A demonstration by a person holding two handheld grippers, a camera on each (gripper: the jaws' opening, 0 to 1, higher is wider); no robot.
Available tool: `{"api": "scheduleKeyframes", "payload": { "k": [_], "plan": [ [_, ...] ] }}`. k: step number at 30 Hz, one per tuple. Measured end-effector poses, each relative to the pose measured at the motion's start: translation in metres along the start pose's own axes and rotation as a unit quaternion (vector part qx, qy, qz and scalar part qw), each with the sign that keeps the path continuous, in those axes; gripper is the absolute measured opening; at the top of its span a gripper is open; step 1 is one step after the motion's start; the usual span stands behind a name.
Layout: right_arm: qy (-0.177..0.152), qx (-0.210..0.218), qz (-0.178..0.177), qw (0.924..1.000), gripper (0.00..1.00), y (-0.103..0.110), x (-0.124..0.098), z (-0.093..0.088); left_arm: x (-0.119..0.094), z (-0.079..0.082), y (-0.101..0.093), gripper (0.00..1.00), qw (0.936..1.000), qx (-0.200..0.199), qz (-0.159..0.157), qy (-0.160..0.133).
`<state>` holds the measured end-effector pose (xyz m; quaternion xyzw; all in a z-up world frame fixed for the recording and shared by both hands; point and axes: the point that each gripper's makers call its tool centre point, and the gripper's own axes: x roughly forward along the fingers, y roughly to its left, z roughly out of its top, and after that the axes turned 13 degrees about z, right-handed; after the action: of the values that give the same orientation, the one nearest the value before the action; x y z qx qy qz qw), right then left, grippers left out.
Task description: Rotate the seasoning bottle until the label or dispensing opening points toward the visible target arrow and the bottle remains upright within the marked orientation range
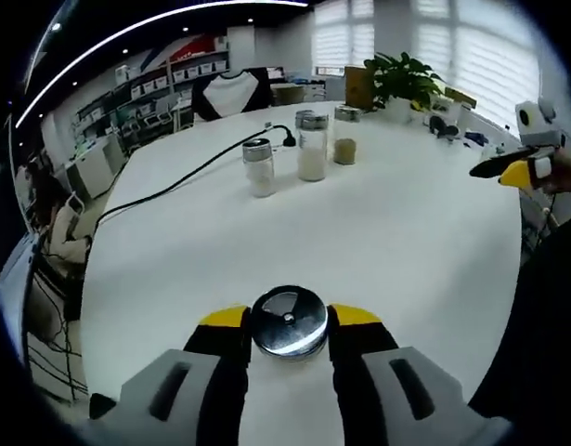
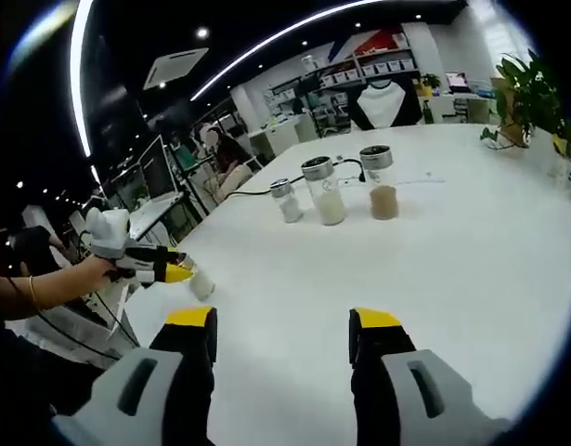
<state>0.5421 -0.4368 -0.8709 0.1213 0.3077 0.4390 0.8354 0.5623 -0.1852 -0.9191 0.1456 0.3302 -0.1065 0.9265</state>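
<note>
In the left gripper view, the left gripper (image 1: pixel 288 323) is clasping a seasoning bottle (image 1: pixel 289 321) by its shiny lid, standing on the white table (image 1: pixel 406 242); no label is readable. Three jars (image 1: pixel 302 150) and a black cable (image 1: pixel 188 177) are sitting beyond.

In the right gripper view, the right gripper (image 2: pixel 282 333) is hanging released over bare tabletop, a potted plant (image 2: pixel 526 93) standing far off.

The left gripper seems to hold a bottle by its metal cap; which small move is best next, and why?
Probably a slow twist of the left gripper about the vertical, keeping the seasoning bottle upright on the white table. Its jaws already close on the metal cap, and no target arrow is visible yet, so turn gently.
</note>
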Motion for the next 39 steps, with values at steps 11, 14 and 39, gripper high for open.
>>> {"api": "scheduleKeyframes", "payload": {
  "k": [11, 14, 39],
  "plan": [
    [0.008, -0.009, 0.016, 0.9998, 0.56, 0.005, 0.009, 0.003, -0.001, -0.001, 0.002, 0.38, 0.9996, 0.026, -0.011, 0.007],
    [0.009, -0.01, 0.012, 0.9998, 0.56, 0.005, 0.008, 0.002, -0.003, -0.005, 0.005, 0.38, 0.9995, 0.028, -0.007, 0.012],
    [0.001, -0.016, 0.024, 0.9996, 0.56, 0.013, 0.015, 0.011, -0.007, -0.013, 0.025, 0.45, 0.9991, -0.017, 0.034, 0.021]
  ]
}}
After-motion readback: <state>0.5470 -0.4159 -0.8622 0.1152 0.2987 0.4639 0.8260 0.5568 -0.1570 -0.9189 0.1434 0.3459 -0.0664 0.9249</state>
